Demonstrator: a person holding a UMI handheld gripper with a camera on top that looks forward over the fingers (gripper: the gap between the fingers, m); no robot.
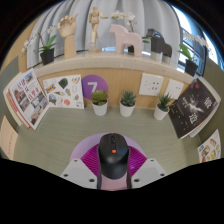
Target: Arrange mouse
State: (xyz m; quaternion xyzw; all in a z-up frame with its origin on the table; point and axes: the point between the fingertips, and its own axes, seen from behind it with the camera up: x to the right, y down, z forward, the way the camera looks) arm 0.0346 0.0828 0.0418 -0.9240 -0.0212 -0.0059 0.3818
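A black computer mouse (112,155) with an orange scroll wheel lies lengthwise between my fingers, its nose pointing away over the pale green table (60,140). My gripper (112,160) is shut on the mouse. The pink pads (92,157) press against its left and right flanks. The rear of the mouse reaches back toward the gripper body, and its underside is hidden.
Three small potted plants (128,100) stand in a row beyond the mouse, by a purple card (93,86) marked 7. Open magazines lean at the left (28,98) and right (192,108). A shelf behind carries horse figurines (125,40) and more plants.
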